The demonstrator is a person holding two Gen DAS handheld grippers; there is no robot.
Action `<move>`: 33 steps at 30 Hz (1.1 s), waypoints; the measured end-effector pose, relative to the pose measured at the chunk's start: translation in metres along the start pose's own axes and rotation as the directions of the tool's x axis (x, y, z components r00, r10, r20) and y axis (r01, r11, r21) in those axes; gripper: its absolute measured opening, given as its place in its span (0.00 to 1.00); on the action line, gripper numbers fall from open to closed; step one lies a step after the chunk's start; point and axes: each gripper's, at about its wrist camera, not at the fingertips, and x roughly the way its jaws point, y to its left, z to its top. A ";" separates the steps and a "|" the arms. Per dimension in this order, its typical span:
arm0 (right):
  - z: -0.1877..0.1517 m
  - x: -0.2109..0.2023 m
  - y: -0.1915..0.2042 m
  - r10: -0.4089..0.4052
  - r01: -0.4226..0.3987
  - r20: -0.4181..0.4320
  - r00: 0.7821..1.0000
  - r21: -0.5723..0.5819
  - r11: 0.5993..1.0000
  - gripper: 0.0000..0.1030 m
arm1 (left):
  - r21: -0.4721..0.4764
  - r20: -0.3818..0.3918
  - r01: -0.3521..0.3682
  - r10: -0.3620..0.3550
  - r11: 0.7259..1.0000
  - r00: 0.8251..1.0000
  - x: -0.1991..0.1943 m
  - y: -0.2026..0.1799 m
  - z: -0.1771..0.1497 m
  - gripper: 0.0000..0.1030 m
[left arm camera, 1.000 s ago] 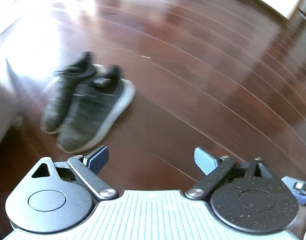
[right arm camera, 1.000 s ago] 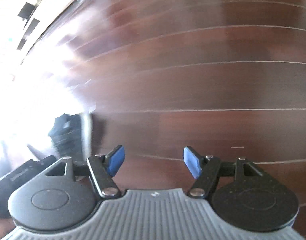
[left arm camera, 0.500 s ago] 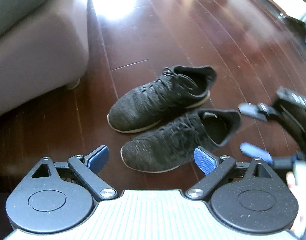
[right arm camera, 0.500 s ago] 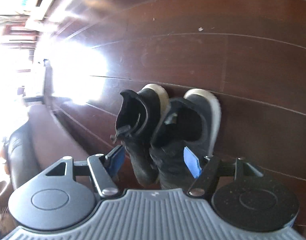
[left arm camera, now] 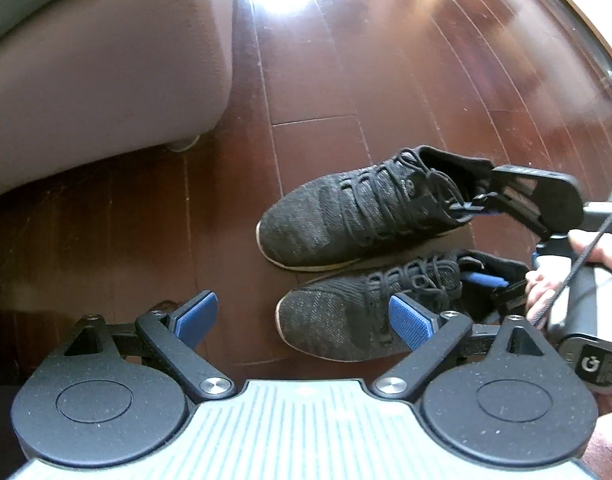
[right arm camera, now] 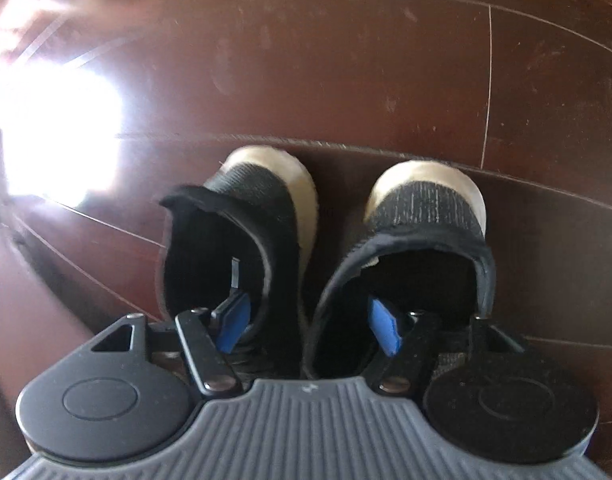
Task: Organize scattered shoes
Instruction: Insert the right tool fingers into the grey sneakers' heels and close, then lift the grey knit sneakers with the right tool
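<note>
Left wrist view: left gripper [left arm camera: 302, 320], jaws spread wide, empty, above dark wooden floor [left arm camera: 345, 60]. Two black knit sneakers side by side right of centre: far sneaker [left arm camera: 361, 208], near sneaker [left arm camera: 369, 312]. Grey sofa [left arm camera: 106, 72] far left. Hand [left arm camera: 565, 272] at right.

Right wrist view: right gripper [right arm camera: 306, 320] parted, one blue pad inside each sneaker's heel opening: left pad [right arm camera: 234, 322], right pad [right arm camera: 383, 330]; inner walls between them, not pinched.

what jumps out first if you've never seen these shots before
A pair of dark knit sneakers side by side on the glossy red-brown wood floor, near a couch corner. The right gripper is open, one blue-padded finger dipped into each shoe's collar. The left gripper hovers open.
</note>
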 end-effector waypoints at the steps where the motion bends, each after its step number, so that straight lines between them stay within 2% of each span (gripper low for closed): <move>1: -0.002 0.007 0.006 -0.025 0.025 -0.003 1.000 -0.029 0.999 0.62 | -0.006 0.000 -0.002 0.002 1.000 1.000 0.000 0.002 0.001 0.93; 3: -0.004 0.015 0.010 -0.031 0.029 -0.032 0.999 -0.048 0.998 0.54 | -0.019 -0.004 -0.004 0.004 1.000 1.000 0.002 0.005 0.003 0.93; 4: -0.006 0.026 0.016 -0.047 0.041 -0.080 0.996 -0.075 0.996 0.54 | -0.025 -0.007 -0.006 0.005 1.000 1.000 0.002 0.006 0.003 0.93; 6: -0.008 0.035 0.023 -0.097 0.084 -0.093 0.991 -0.141 0.986 0.53 | -0.030 -0.011 -0.007 0.007 1.000 1.000 0.005 0.008 0.005 0.93; 10: -0.005 0.043 0.025 -0.144 0.106 -0.150 0.978 -0.237 0.966 0.51 | -0.044 -0.009 -0.012 0.011 0.999 1.000 0.006 0.013 0.008 0.93; 12: -0.003 0.046 0.024 -0.167 0.113 -0.177 0.970 -0.278 0.954 0.35 | -0.060 -0.015 -0.008 0.007 0.998 1.000 0.007 0.015 0.009 0.93; 16: -0.007 0.040 0.014 -0.126 0.072 -0.168 0.978 -0.296 0.952 0.24 | -0.047 -0.018 0.001 -0.002 0.999 1.000 0.008 0.013 0.008 0.93; 18: -0.010 0.037 0.009 -0.103 0.051 -0.159 0.982 -0.301 0.952 0.21 | -0.047 -0.024 0.005 -0.007 0.999 1.000 0.009 0.013 0.006 0.93; 25: -0.027 0.021 -0.014 -0.014 -0.017 -0.090 0.996 -0.331 0.943 0.19 | -0.038 -0.038 0.004 -0.005 0.999 0.999 0.013 0.017 -0.001 0.93; 28: -0.029 0.007 -0.012 0.021 -0.038 -0.058 0.998 -0.317 0.948 0.18 | -0.021 -0.031 0.007 -0.007 1.000 0.999 0.010 0.012 -0.003 0.93; 33: -0.037 -0.016 -0.035 0.068 -0.068 -0.007 0.998 -0.280 0.958 0.18 | 0.009 -0.017 0.028 -0.027 1.000 0.999 0.003 0.001 -0.008 0.93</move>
